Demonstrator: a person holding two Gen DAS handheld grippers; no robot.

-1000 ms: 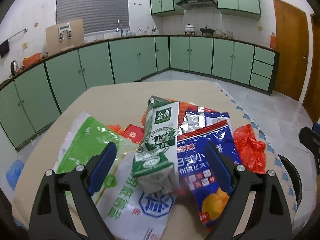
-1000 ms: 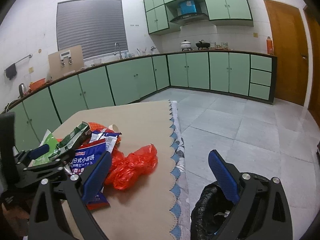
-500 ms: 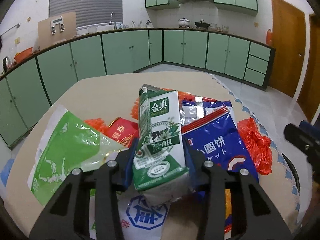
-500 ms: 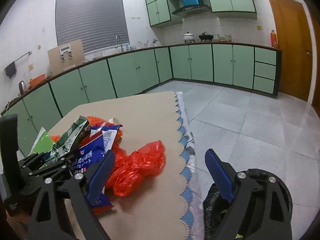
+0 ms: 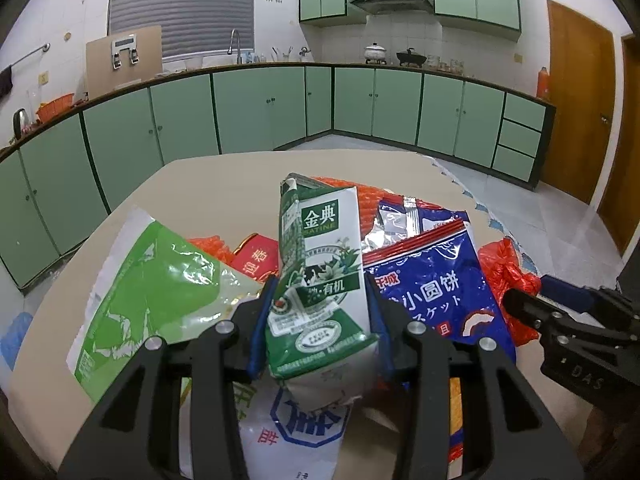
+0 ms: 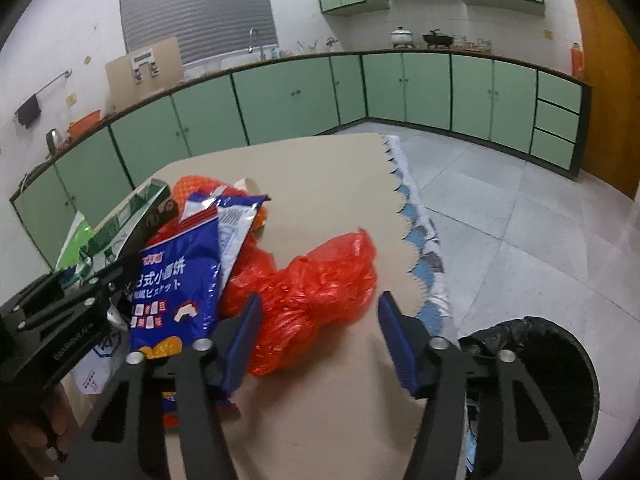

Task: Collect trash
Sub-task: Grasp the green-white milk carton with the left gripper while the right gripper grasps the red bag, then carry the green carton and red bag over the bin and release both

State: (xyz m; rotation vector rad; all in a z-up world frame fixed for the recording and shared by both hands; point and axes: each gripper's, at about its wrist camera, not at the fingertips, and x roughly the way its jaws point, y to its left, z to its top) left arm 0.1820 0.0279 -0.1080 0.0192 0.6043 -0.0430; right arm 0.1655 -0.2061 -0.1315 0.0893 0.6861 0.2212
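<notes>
A heap of trash lies on the beige table [image 5: 224, 184]. My left gripper [image 5: 320, 292] is shut on a green and white milk carton [image 5: 320, 264], both blue pads pressed against its sides, the carton tilted up over the heap. A blue biscuit bag [image 5: 432, 292] lies just right of it. In the right wrist view my right gripper [image 6: 320, 300] straddles a crumpled red plastic bag [image 6: 312, 276]. Its jaws are closing; the left pad touches the bag and the right pad stands a little apart from it.
A green and white bag [image 5: 152, 292] and a small red packet [image 5: 256, 258] lie left of the carton. A bin with a black liner [image 6: 540, 344] stands on the floor past the table's scalloped right edge [image 6: 420, 240]. Green cabinets line the far walls.
My left jaws have shut on the milk carton and tipped it up. My right gripper has come down and forward over the red bag, and its jaws have narrowed.
</notes>
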